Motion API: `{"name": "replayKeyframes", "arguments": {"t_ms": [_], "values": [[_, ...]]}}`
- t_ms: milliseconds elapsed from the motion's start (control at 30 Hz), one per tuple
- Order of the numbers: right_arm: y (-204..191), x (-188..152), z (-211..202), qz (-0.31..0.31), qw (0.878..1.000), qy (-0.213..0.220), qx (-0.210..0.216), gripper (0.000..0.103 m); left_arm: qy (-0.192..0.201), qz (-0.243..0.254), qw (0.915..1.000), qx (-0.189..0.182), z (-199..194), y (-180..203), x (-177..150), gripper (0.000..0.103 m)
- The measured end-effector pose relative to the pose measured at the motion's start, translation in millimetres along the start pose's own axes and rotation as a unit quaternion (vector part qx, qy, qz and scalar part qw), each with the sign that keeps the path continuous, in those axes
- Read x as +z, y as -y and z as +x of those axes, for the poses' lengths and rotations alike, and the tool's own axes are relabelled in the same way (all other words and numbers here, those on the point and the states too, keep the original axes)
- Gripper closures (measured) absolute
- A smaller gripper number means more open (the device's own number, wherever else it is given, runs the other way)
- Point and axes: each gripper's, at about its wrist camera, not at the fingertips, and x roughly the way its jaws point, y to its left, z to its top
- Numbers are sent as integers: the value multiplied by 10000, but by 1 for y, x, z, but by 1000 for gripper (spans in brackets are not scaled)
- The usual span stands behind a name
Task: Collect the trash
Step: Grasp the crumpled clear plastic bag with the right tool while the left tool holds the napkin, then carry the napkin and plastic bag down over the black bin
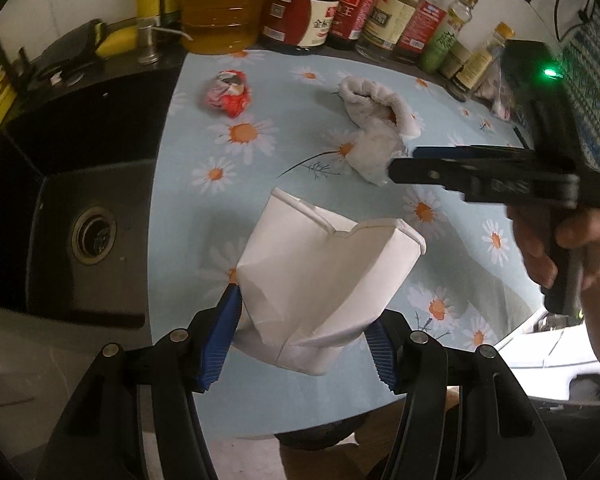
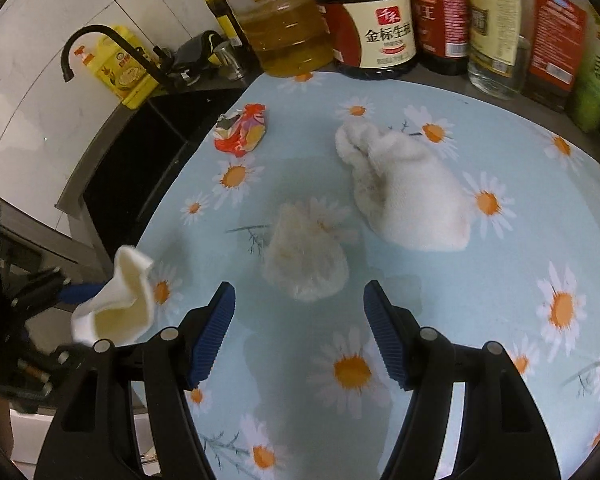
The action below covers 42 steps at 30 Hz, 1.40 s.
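My left gripper [image 1: 300, 332] is shut on a crushed white paper cup [image 1: 320, 276] and holds it above the daisy-print tablecloth [image 1: 204, 216]. The cup also shows in the right wrist view [image 2: 120, 300]. My right gripper [image 2: 300, 328] is open, just short of a crumpled white tissue [image 2: 306, 256]; in the left wrist view the right gripper [image 1: 404, 162] reaches beside the tissue [image 1: 374, 156]. A white cloth [image 2: 408, 192] lies behind the tissue. A crumpled red wrapper [image 2: 244, 128] lies at the far left of the cloth-covered counter, also in the left wrist view [image 1: 228, 94].
A black sink [image 1: 80, 216] with a black faucet [image 2: 100, 46] is to the left. Oil and sauce bottles [image 2: 372, 20] line the back wall. A yellow detergent bottle [image 2: 124, 72] stands by the faucet.
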Motion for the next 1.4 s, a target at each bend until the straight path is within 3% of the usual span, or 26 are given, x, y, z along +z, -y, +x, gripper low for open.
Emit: {"name": "replayKeyframes", "arguments": {"t_ms": [267,367,733,1000,1400], "values": [[2,13,25,19,9997,-164,-187,37,45,-299,9995,-98,-2,-3,-14,46],[0,15,26,-91,9994,-117,-314,53,58,-354,9993,-134,-1,-3,-16,46],[-15,6,-7,-95,9998,127,-114,54,91,-257,9992,-279,1,4,-17,46],[-25,-20,-40,61,9992,374,-158,54,174,-10,9989,-437,-6,12,-17,46],[-37,-90,-85,639,9947,767,-253,54,179,429,9959,-770,-19,27,-45,46]]}}
